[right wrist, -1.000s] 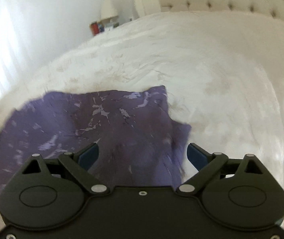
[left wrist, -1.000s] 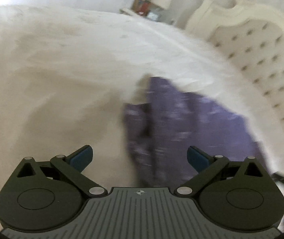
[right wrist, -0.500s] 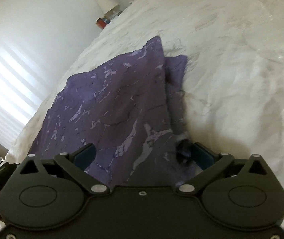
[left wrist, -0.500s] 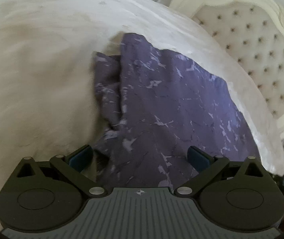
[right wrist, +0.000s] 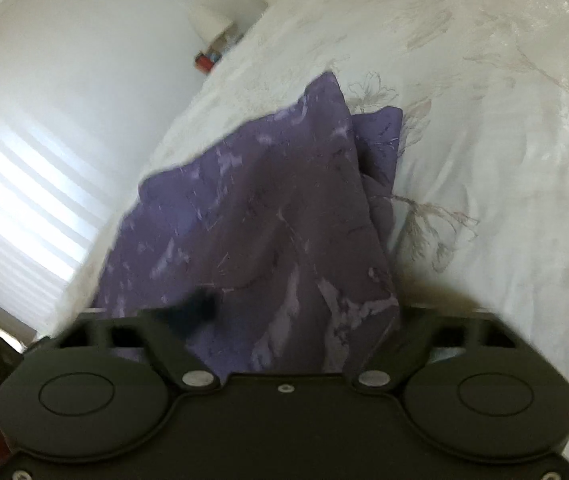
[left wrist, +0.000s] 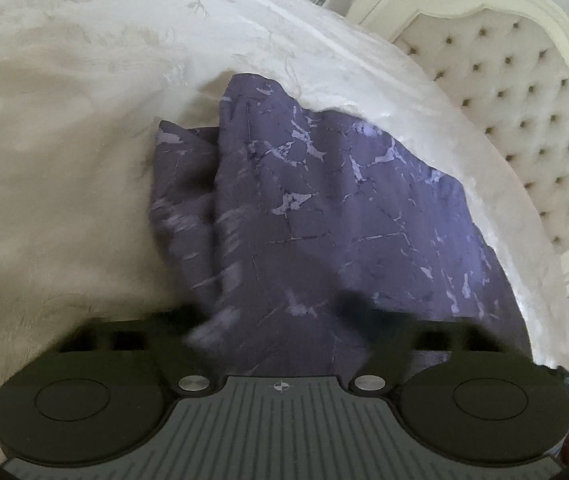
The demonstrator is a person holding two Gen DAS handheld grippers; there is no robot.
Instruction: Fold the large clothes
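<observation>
Purple cloth (left wrist: 324, 208) on the bed (left wrist: 64, 160), lower centre of each wrist view, running up and away from you toward the headboard (left wrist: 524, 112) at the upper right of the left view. Its long axis follows your line of sight; one near corner lies between each pair of tongs, so neither hand is the nearer. Your left tongs (left wrist: 280, 320) have just been closing, with cloth bunched between them; blur hides the pads, so you cannot tell whether they already pinch it. Your right tongs (right wrist: 296, 316) have likewise just been closing around the other corner, the grip equally unclear. Compared with a second ago, when both stood wide and short of the cloth, the near edge now fills the gap in both views. The coming lift likely depends on both corners being caught evenly.
</observation>
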